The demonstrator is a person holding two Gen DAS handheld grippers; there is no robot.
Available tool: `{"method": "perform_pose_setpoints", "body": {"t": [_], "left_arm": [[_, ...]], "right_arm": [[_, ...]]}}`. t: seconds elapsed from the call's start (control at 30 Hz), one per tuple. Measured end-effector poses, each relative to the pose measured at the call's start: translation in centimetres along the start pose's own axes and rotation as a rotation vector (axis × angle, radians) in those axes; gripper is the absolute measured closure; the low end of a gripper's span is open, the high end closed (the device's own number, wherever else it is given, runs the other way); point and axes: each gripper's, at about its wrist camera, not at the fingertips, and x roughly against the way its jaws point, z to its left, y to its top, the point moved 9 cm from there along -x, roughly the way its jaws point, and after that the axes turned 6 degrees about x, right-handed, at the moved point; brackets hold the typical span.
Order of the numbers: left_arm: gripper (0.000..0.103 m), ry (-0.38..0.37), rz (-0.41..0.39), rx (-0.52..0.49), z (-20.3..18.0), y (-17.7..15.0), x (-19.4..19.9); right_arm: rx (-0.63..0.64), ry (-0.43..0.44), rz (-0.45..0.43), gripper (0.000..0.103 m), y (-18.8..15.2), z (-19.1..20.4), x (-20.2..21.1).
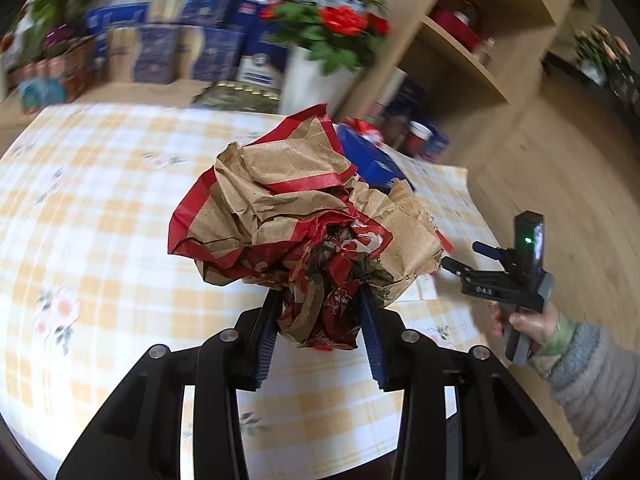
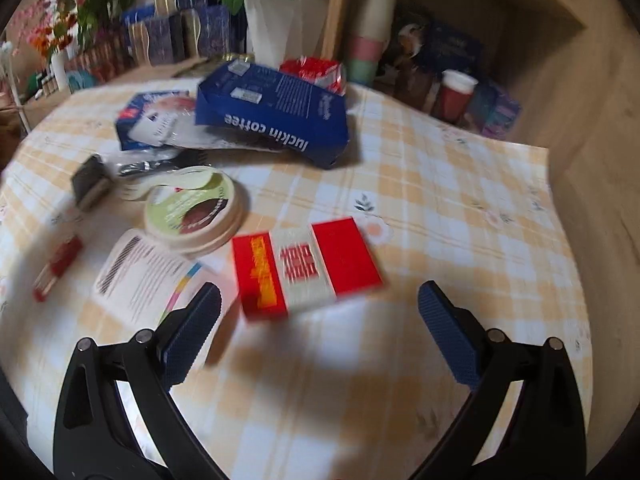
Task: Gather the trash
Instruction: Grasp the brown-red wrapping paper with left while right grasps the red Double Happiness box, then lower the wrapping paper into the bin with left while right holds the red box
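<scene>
Checked yellow-and-white tablecloth covers the table, with gift boxes and potted red flowers along the back and a wooden shelf unit to the right. Left gripper: jaws clamped on the lower end of a crumpled wad of brown and red wrapping paper, which stands up and forward from the pads, clear of the cloth. Right gripper: jaws wide apart, nothing between them, hanging above the table. Across the right wrist view, left to right: a small red item near the edge, a printed leaflet, a round lidded paper tub, then a flat red and white box, with a blue Luckin Coffee paper bag farther back. Red and white box lies just ahead of the open jaws, slightly left of centre, its long axis running roughly crosswise to them. Judgement: right hand is the free one and the nearer to this box; spanning its short side would likely need little roll.
</scene>
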Motion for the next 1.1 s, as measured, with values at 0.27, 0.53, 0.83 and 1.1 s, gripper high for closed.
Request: {"method": "perform_pose_setpoints", "body": {"t": [0.27,0.53,0.83,1.1], "left_arm": [[0.065,0.047,-0.014,0.081,3.3,-1.3,2.1],[0.065,0.040,-0.010,0.093,3.5,-2.9,3.1],[0.065,-0.005,0.000,0.046,1.2,-3.3,3.5],[0.065,-0.043,0.013,-0.024,-0.7,-4.8,5.2]], "right_arm": [[0.010,0.024,0.107,0.006,1.1,0.4,-4.6],[-0.107,0.106,0.089,0.009,0.4,-0.5,-4.7],[-0.237,0.174,-0.069,0.009,-0.4,0.5,1.9],[-0.273,0.194,-0.150,0.009,-3.8,3.2,9.2]]}}
